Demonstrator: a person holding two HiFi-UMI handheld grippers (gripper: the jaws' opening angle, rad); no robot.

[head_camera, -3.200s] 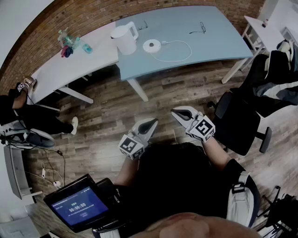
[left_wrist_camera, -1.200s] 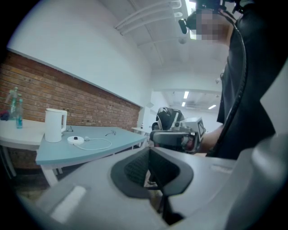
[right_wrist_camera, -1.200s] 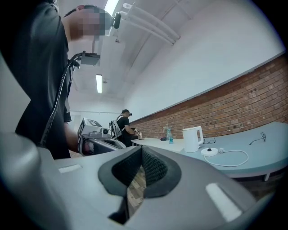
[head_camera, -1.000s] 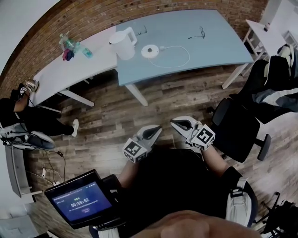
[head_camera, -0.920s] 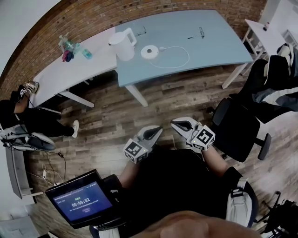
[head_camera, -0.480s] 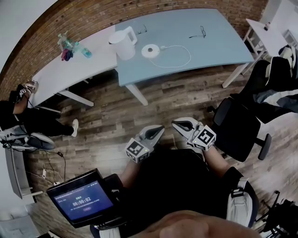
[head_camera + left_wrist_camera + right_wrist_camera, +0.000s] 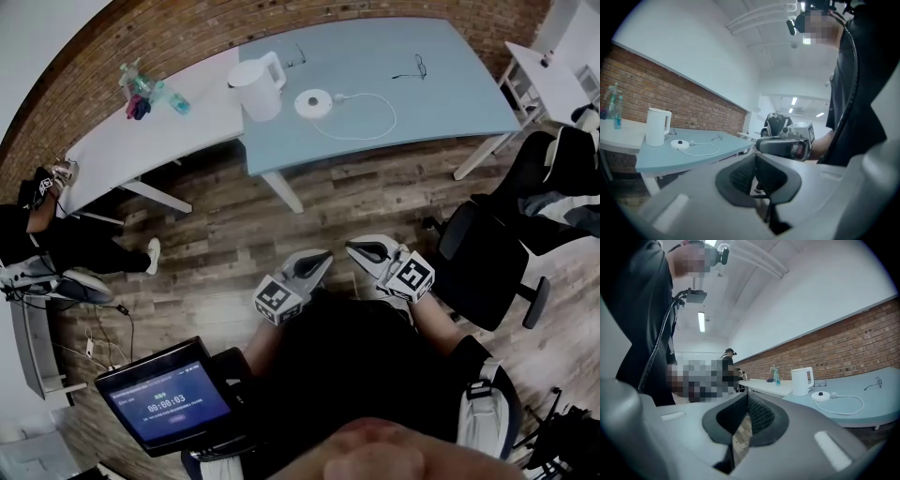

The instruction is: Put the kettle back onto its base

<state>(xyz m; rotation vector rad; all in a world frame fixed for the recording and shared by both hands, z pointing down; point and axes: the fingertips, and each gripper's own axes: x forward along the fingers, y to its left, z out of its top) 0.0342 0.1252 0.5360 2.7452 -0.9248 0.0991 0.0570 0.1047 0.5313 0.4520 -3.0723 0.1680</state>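
A white kettle (image 7: 258, 84) stands upright at the left end of the blue table (image 7: 441, 89), a short gap to the left of its round white base (image 7: 314, 101). A white cord (image 7: 375, 117) loops away from the base. Both show small and far off in the left gripper view, kettle (image 7: 657, 126) and base (image 7: 680, 144), and in the right gripper view, kettle (image 7: 801, 380) and base (image 7: 820, 395). My left gripper (image 7: 317, 261) and right gripper (image 7: 364, 249) are held close to my body over the wooden floor, well short of the table. Both are shut and empty.
Two pairs of glasses (image 7: 415, 66) lie on the blue table. A white table (image 7: 131, 141) with bottles (image 7: 141, 86) adjoins it on the left. A black office chair (image 7: 487, 258) stands to my right, a seated person (image 7: 42, 239) far left, a tablet (image 7: 169, 398) below.
The table and kettle sit slightly further right in the head view. Both grippers have edged forward a little and stay shut, still near my body.
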